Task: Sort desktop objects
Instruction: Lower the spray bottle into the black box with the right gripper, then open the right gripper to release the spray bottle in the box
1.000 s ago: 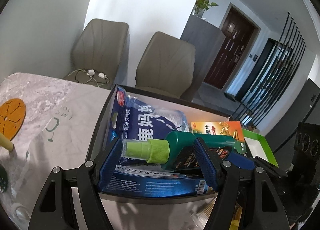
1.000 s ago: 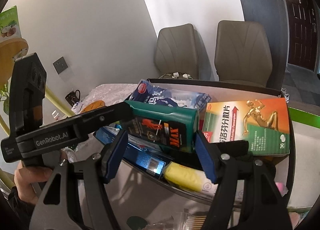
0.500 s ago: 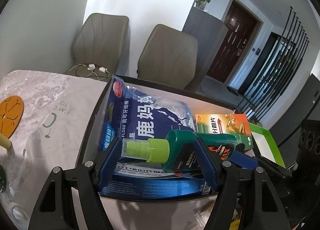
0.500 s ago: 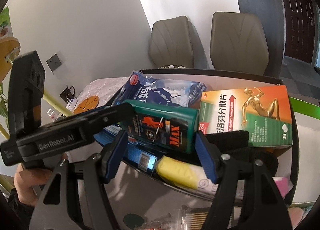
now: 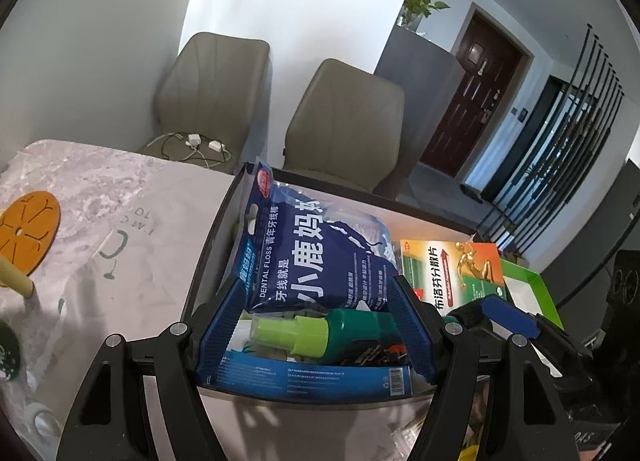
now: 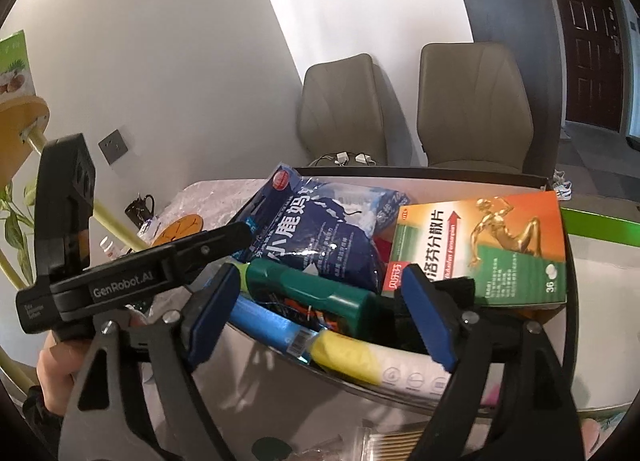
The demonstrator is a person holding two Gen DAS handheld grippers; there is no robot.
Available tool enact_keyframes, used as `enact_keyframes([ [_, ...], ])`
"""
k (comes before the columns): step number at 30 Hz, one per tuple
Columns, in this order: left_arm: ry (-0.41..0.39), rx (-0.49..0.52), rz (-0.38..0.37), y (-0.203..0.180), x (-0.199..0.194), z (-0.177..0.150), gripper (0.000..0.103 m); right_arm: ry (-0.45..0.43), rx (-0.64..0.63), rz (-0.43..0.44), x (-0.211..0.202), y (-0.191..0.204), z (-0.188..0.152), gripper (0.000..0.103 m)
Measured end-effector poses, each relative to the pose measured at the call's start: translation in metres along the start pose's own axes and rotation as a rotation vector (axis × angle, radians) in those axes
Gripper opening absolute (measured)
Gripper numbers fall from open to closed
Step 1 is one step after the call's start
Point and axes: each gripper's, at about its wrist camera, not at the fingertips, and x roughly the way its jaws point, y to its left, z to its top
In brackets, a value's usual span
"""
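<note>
Green bottle lying in the storage box, both grippers open around it

Lower centre of the left wrist view: the left gripper (image 5: pixel 316 335) spreads its fingers wide around the green bottle (image 5: pixel 332 335), which lies on the packets in the box (image 5: pixel 212 245). The right gripper (image 6: pixel 320 315) is equally wide and empty. The placing step looks finished; next, withdraw and fetch another desk item.
</note>
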Motion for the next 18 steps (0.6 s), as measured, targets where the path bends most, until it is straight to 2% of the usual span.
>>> enact_keyframes([
  [10,-0.025,0.001,0.014,-0.002,-0.010,0.002,0.073,-0.020,0.000,-0.005,-0.009,0.001,0.001,0.084],
  [18,-0.042,0.009,0.024,-0.004,-0.018,0.004,0.074,-0.048,0.007,0.002,-0.025,-0.002,0.005,0.088],
])
